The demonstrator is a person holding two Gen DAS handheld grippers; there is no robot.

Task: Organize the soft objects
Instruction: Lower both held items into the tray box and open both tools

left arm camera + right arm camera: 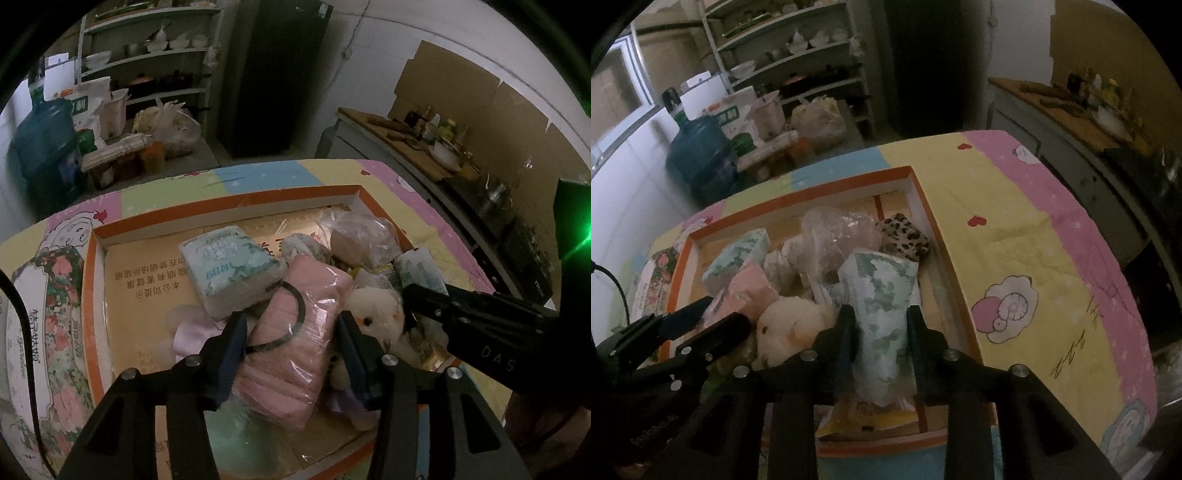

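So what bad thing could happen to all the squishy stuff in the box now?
1. The pink pack sits between the left gripper's fingers with a black band looped on it; the band might snag a finger.
2. The green-patterned pack stands on end between the right gripper's fingers and could tip onto the pile.
3. The white plush toy is squeezed between both grippers and might get dragged out of the orange-rimmed box.

"DAS" on right gripper (496, 356) (box print upside down)
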